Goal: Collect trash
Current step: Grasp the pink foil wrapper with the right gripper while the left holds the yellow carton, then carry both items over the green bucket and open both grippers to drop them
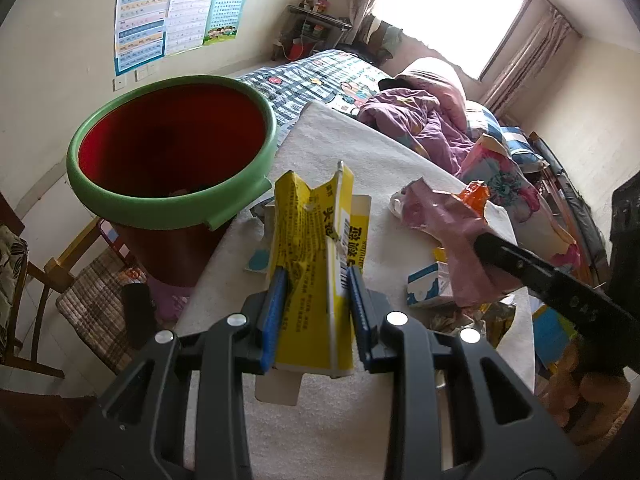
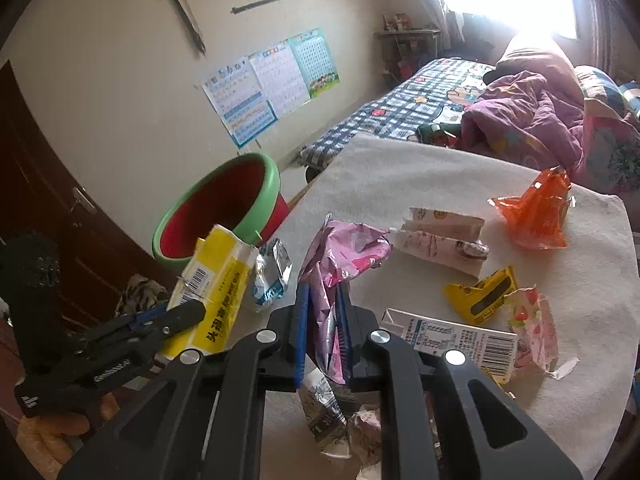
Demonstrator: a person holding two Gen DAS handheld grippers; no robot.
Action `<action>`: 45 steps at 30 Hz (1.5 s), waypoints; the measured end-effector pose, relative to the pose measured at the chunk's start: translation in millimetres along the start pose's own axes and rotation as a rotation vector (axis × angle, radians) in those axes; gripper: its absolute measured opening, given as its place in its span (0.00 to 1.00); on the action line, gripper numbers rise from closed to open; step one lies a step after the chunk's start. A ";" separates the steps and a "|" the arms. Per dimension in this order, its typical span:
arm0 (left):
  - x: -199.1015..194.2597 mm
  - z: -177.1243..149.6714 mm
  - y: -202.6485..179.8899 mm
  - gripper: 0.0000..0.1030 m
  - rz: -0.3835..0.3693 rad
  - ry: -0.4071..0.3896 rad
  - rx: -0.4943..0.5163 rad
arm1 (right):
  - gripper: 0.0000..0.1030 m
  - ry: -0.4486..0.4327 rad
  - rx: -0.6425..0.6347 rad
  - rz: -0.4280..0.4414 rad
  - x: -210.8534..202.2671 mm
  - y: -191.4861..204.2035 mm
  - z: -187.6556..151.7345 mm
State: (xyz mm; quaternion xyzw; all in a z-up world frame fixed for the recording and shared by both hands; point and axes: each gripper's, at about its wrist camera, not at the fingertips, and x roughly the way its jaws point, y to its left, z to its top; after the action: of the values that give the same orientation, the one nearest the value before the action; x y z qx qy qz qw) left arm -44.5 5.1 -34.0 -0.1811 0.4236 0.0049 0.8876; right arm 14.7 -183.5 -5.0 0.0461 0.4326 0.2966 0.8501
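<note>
My left gripper (image 1: 318, 280) is shut on a flattened yellow carton (image 1: 316, 248) and holds it above the white-cloth table (image 1: 360, 148), right of the red bin with a green rim (image 1: 168, 148). The carton also shows in the right wrist view (image 2: 218, 284). My right gripper (image 2: 322, 294) is shut on a crumpled pink wrapper (image 2: 340, 252), which also shows in the left wrist view (image 1: 448, 232). The bin (image 2: 224, 204) stands off the table's left edge.
On the table lie an orange wrapper (image 2: 534, 212), a white patterned box (image 2: 444, 236), a small yellow packet (image 2: 484, 292), a silver foil wrapper (image 2: 272, 272), a barcode carton (image 2: 460, 340) and a strawberry wrapper (image 2: 532, 328). A bed (image 2: 420, 104) is behind; a chair (image 1: 92, 300) is at left.
</note>
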 end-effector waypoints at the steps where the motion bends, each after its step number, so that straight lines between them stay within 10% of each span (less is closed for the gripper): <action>1: 0.0 0.5 0.0 0.28 0.000 0.000 0.001 | 0.12 -0.005 0.002 0.001 -2.1 0.3 0.6; 45: -10.9 81.4 102.6 0.28 0.084 -0.117 -0.012 | 0.12 -0.059 0.045 0.008 50.1 75.6 52.0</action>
State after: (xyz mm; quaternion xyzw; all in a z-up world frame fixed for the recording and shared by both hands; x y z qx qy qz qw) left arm -7.1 129.1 -11.5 -0.1676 0.3781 0.0554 0.9088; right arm 41.8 -85.0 17.2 0.0755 0.4135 0.2887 0.8602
